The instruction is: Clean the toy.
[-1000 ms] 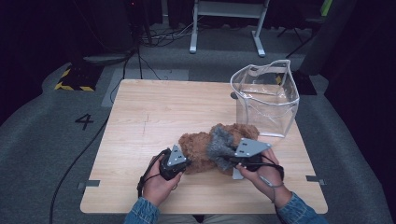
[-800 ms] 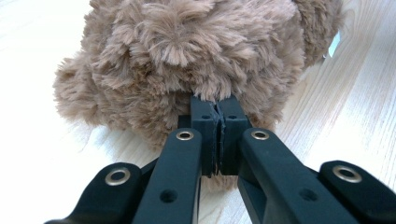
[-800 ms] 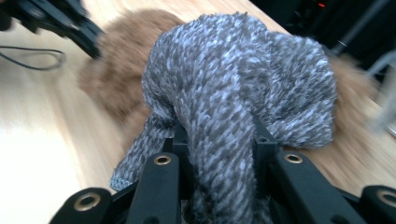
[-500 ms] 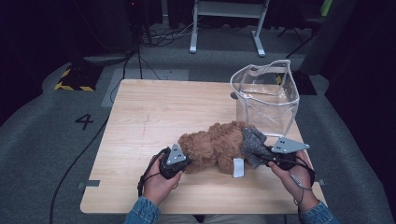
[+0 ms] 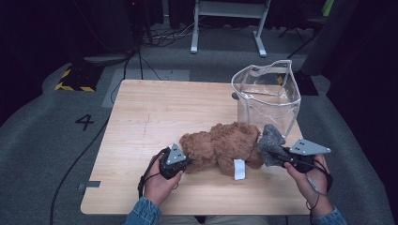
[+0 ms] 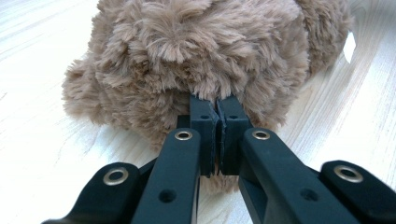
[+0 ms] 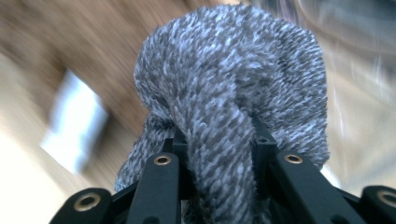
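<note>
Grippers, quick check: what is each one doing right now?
Left gripper: shut, pinching the fur of the brown plush toy.
Right gripper: shut on the grey knitted cloth, at the toy's other end.

Clear plastic bag (image 5: 267, 93) upright at the wooden table's (image 5: 155, 122) far-right corner
</note>
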Motion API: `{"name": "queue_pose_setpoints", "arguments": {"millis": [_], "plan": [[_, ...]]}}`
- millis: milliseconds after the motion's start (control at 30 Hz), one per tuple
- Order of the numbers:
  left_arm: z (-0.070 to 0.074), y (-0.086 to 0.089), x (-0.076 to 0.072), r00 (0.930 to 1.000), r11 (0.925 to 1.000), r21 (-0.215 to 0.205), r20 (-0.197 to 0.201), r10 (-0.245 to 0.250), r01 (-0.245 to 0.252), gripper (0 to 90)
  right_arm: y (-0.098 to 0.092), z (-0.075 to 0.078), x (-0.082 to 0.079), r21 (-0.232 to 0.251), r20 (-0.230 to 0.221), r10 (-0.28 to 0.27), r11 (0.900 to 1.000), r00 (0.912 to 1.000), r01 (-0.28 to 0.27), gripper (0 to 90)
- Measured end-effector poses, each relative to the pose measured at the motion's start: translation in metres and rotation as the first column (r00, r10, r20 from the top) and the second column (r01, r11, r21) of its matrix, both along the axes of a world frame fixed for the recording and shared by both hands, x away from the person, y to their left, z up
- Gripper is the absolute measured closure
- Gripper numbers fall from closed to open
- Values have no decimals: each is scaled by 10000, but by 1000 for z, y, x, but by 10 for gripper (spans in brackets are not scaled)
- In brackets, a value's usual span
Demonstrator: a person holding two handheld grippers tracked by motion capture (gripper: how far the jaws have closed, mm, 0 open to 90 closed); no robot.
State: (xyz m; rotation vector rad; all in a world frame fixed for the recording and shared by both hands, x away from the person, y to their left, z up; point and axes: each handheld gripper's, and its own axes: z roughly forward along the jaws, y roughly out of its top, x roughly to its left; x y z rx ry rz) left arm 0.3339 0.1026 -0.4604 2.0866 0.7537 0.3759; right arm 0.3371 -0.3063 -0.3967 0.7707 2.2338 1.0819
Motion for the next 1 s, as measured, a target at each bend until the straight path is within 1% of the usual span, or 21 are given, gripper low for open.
{"name": "queue_pose_setpoints", "arguments": {"millis": [67,100,133,167,200,233,267,300,333,367,400,467,500,567,600,667,700,800,833,867,1000], "plan": [[0,0,0,10000,10000,3,0,0,0,870,31,18,-14,212,442,877,9958,9952,-887,717],[0,0,0,10000,10000,-13,-5,-24,24,870,43,22,-17,190,708,1295,9912,9891,-1311,717],[0,1,0,10000,10000,-15,32,-20,20,870,62,28,-22,-50,905,1900,9817,9776,-1903,716],[0,1,-1,10000,10000,-28,10,2,-2,870,79,30,-26,-101,871,2298,9732,9693,-2298,715],[0,0,-1,10000,10000,-59,3,-44,44,870,91,31,-27,-263,989,2706,9627,9576,-2693,714],[0,0,-1,10000,10000,-83,11,-39,39,870,112,29,-28,-417,954,3241,9460,9412,-3216,714],[0,0,-1,10000,9999,-91,17,-42,43,870,127,26,-27,-506,847,3589,9332,9295,-3557,713],[0,0,-1,10000,9999,-131,-3,-32,32,870,142,21,-26,-641,694,3883,9210,9189,-3843,713],[0,0,-1,10000,9999,-118,-4,-32,32,870,152,17,-25,-731,578,4066,9126,9118,-4023,713],[0,1,-2,10000,9999,-110,-8,-54,54,871,168,9,-24,-832,361,4354,8983,8995,-4314,713],[0,1,-1,10000,9999,-106,0,-71,71,872,179,2,-23,-1031,224,4546,8869,8904,-4502,713],[0,2,-2,10000,10000,-24,26,-75,75,873,192,-13,-22,-1289,-215,4685,8747,8832,-4671,713],[0,2,-2,9999,9999,23,12,-106,106,875,194,-20,-21,-1417,-381,4667,8728,8836,-4671,713],[0,2,-2,9999,9999,95,8,-136,136,878,189,-30,-18,-1620,-675,4417,8799,8946,-4467,714],[0,2,-2,10000,9999,88,7,-79,79,878,185,-32,-16,-1589,-731,4358,8829,8971,-4419,715],[0,2,-2,10000,9999,131,33,-75,74,879,170,-35,-14,-1406,-993,4010,9004,9107,-4118,715],[1,2,-2,10000,9999,120,18,-74,74,879,160,-36,-14,-1430,-1039,3836,9073,9176,-3955,714],[1,1,-1,10000,10000,18,-43,-90,91,879,138,-40,-14,-1380,-1231,3397,9246,9324,-3551,715],[1,1,-2,10000,10000,-15,-46,-88,88,878,128,-43,-14,-1250,-1363,3248,9315,9359,-3415,714],[1,0,-1,9999,9999,6,13,-126,126,878,120,-46,-13,-1362,-1385,3177,9320,9380,-3358,715],[1,-1,-1,9999,9999,5,9,-154,154,878,97,-54,-14,-1234,-1672,2680,9491,9488,-2898,715]]}}
